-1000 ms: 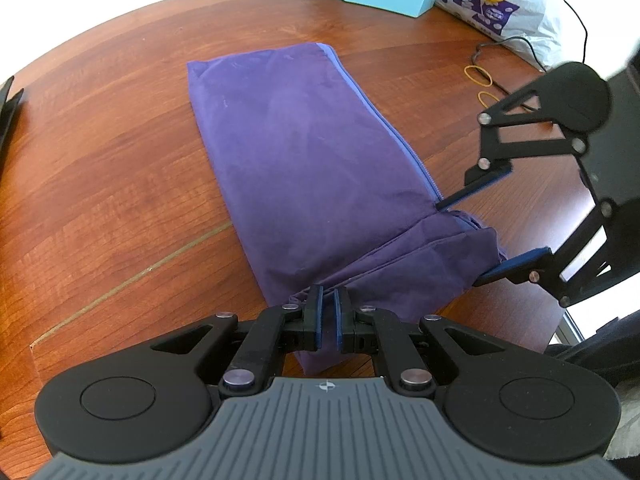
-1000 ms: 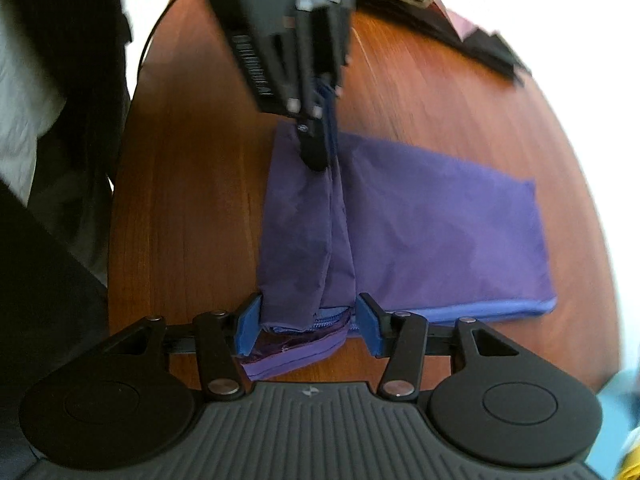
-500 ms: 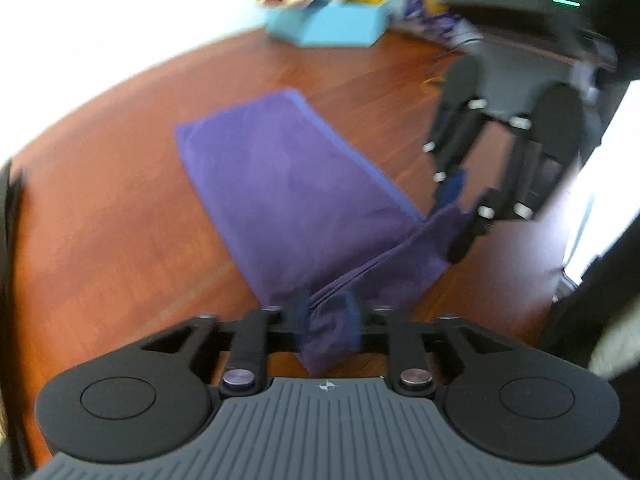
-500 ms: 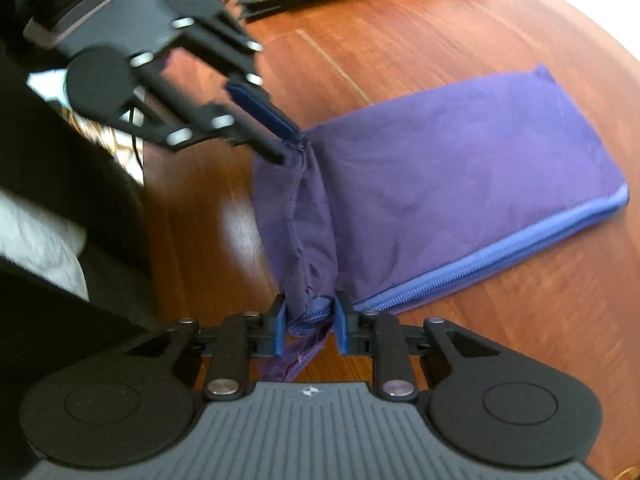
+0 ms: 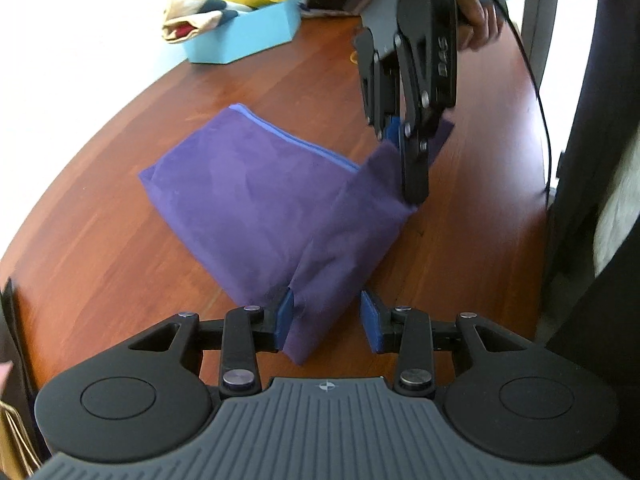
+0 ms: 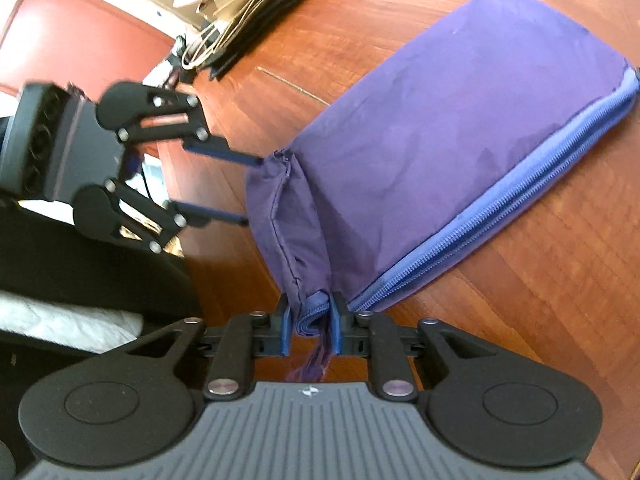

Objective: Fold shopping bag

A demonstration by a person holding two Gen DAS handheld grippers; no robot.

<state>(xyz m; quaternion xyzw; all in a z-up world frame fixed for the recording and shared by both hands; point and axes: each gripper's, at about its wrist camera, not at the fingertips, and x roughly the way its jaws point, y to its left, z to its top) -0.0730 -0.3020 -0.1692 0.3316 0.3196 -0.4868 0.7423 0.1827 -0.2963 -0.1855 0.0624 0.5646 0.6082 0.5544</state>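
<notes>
- Right gripper [image 6: 308,330]: jaws closing, clamped on the zipper corner of the shopping bag [image 6: 440,152].
- Left gripper [image 5: 327,322]: jaws released, bag corner loose between them.
- Shopping bag: purple fabric, lighter blue zipper edge, near end lifted, remainder flat on the wooden desk [image 5: 120,220].

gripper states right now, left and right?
Left gripper: open, purple bag corner loose between its fingers.
Right gripper: closing, pinching the bag's zipper end.
</notes>
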